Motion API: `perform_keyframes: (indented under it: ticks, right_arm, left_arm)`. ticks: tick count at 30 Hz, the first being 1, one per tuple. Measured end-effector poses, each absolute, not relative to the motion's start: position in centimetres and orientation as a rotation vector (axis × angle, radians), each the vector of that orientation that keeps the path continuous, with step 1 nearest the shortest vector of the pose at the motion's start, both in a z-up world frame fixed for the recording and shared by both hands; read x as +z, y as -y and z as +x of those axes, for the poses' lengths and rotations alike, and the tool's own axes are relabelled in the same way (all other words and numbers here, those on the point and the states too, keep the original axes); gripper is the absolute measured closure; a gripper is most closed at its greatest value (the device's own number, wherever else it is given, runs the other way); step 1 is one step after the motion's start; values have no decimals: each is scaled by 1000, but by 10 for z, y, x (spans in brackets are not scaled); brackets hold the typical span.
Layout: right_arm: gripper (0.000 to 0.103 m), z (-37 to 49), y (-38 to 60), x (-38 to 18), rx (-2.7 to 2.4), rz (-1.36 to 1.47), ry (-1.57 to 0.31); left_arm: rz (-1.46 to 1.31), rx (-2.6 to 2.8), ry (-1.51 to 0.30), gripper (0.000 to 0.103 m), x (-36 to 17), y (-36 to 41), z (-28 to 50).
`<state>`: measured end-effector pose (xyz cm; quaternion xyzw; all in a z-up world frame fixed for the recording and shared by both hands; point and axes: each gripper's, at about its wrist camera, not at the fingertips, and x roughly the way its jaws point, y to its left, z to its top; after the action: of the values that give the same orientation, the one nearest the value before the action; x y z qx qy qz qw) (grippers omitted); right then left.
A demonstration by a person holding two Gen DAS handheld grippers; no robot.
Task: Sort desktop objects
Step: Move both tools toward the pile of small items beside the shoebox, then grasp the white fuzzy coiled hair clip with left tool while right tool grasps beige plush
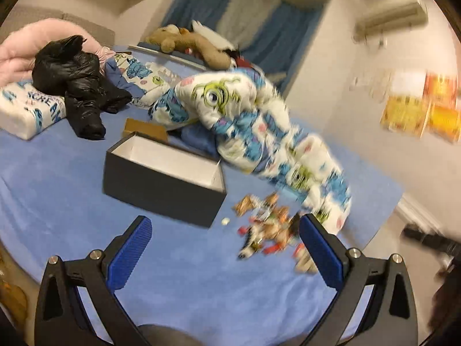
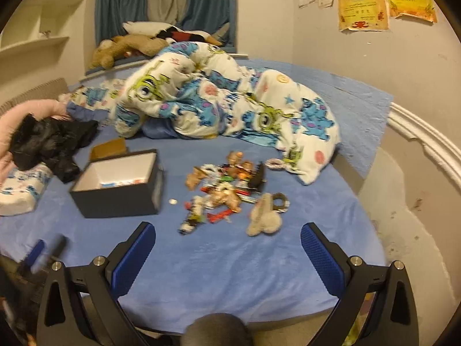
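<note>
While both grippers hang above the near edge of the blue bed [image 2: 230, 274], neither holds anything: the left gripper [image 1: 224, 242] has its jaws spread wide with only sheet and part of the toy pile between them, and the right gripper [image 2: 227, 248] is spread just as wide over bare sheet. A heap of small toys [image 2: 227, 187] lies on the bed ahead of the right gripper, and in the left view it sits blurred by that gripper's right finger [image 1: 319, 248]. At the near right edge of the heap lies a beige plush [image 2: 263, 216], touching a dark ring [image 2: 281, 201]. A small white bead [image 2: 173, 201] lies apart on the sheet between the heap and the box [image 2: 121, 193]. This dark box stands open, white inside, left of the heap; something pale with red and blue rests on its floor, too small to name. Behind it lies a brown cardboard piece [image 2: 109, 147]. A cartoon-print duvet [image 2: 224, 101] is bunched up behind the toys, and a black jacket [image 1: 75, 80] lies farther left, resting on a printed pillow [image 1: 31, 109]. Plush animals [image 2: 126, 46] line the window ledge under blue curtains [image 2: 121, 3]. Yellow certificates [image 2: 363, 8] hang on the right wall.
</note>
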<state>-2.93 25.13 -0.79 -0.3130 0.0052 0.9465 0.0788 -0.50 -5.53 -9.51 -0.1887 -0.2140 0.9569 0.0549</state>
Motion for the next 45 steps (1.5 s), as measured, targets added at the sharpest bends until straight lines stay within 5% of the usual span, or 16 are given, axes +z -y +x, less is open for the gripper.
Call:
perform_keyframes:
  ticks: [13, 17, 30, 45]
  right_arm:
    - [0, -55, -281, -42, 2821, -858, 98]
    - [0, -70, -285, -59, 2824, -807, 232]
    - [0, -195, -367, -155, 2684, -1257, -196]
    - [0, -260, -389, -247, 2435, -1304, -205]
  left_arm:
    - [-594, 2803, -51, 0, -75, -64, -86]
    - [-708, 2679, -84, 0, -95, -112, -122]
    - [-918, 2552, -289, 0, -195, -175, -244]
    - [-1158, 2477, -353, 0, -274, -187, -290]
